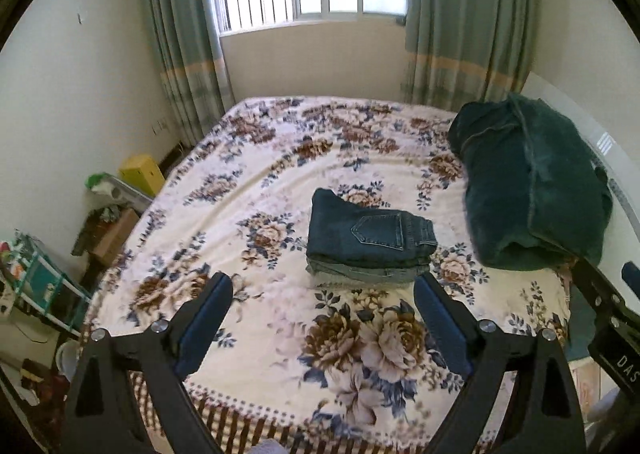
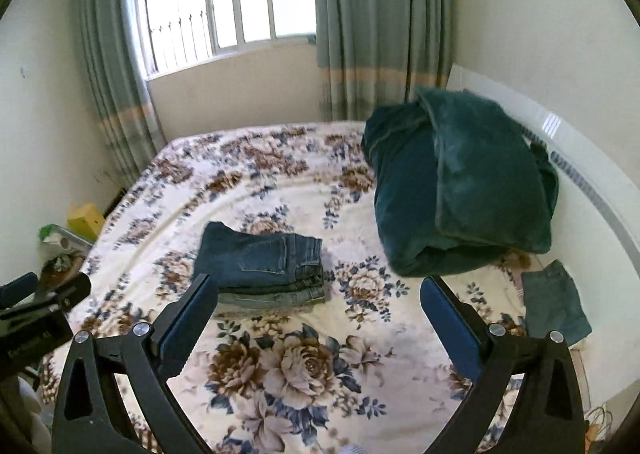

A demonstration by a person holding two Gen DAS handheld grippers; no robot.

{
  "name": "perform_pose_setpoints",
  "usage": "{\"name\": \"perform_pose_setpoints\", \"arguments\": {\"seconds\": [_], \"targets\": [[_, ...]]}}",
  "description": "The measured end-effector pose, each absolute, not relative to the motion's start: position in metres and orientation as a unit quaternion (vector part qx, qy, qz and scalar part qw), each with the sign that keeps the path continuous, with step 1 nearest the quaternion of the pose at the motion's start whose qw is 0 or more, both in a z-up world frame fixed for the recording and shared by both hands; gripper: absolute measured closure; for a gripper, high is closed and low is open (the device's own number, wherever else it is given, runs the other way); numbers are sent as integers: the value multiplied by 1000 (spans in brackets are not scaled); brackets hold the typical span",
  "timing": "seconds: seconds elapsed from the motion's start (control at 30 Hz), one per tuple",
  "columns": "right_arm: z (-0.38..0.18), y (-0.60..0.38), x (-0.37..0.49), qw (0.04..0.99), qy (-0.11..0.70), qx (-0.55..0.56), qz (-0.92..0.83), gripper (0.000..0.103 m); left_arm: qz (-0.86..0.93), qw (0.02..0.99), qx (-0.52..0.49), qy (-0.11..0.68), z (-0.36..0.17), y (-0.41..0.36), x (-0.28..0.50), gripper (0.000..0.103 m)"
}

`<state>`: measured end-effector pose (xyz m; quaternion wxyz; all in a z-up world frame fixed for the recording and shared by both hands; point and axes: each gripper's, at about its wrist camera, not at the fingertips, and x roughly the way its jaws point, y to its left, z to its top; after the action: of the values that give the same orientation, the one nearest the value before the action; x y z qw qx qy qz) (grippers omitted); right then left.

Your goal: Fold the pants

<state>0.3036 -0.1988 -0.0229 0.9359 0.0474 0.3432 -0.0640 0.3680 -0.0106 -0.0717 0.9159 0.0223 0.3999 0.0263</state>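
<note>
Dark blue denim pants [image 1: 370, 232], folded, topped a small stack of jeans mid-bed on the floral bedspread [image 1: 280, 338]. Left claw [image 1: 322, 294] and right claw [image 2: 316, 294] hovered spread, empty.

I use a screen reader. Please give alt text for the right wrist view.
A stack of folded jeans lies on a floral bedspread, beyond the open, empty right gripper. A dark green blanket is heaped by the headboard; the left gripper shows at the frame's left edge.
</note>
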Motion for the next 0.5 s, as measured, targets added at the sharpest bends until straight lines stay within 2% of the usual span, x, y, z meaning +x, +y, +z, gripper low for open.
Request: {"name": "perform_pose_setpoints", "arguments": {"seconds": [0.23,0.5], "targets": [[44,-207,216,951,303,43,-45,0,40,923,26,382,-29,-23,294,11],[81,-217,160,953,296,42,-39,0,45,929,24,366,-1,-29,253,11]]}}
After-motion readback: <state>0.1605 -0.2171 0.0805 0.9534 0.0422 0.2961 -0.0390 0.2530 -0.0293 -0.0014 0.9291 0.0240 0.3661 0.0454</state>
